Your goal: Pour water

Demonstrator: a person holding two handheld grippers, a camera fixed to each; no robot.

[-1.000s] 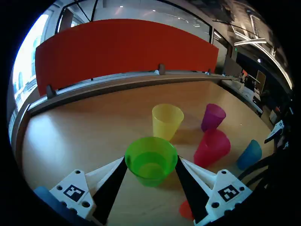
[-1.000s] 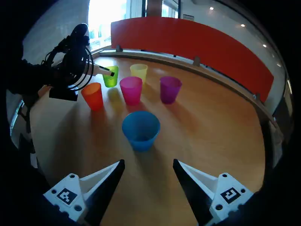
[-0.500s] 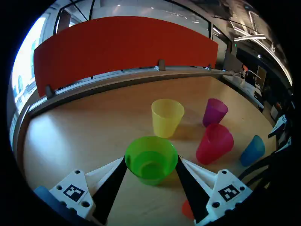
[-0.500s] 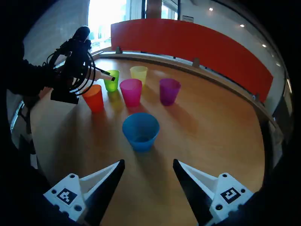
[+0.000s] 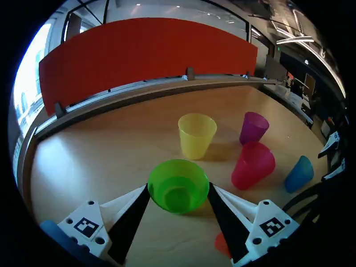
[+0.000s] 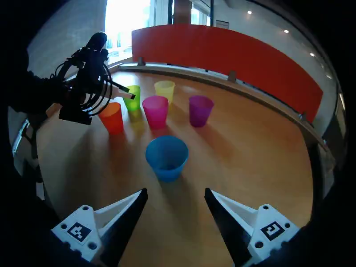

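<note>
The left gripper (image 5: 178, 192) was clamped on the green cup (image 5: 178, 183), a finger pressing on either side. Whether the cup held water could not be told. Straight ahead on the wooden table (image 5: 98, 147) stood the yellow cup (image 5: 196, 140). To its right were the purple cup (image 5: 253, 127) and, nearer, the pink cup (image 5: 252, 164). An orange cup (image 5: 221, 244) sat just beside the gripper's finger, partly hidden by it. A red panel (image 5: 142, 53) ran along the far edge. The right gripper (image 6: 175, 196) was spread wide, gripping nothing, with the blue cup (image 6: 167, 156) upright just ahead of it.
</note>
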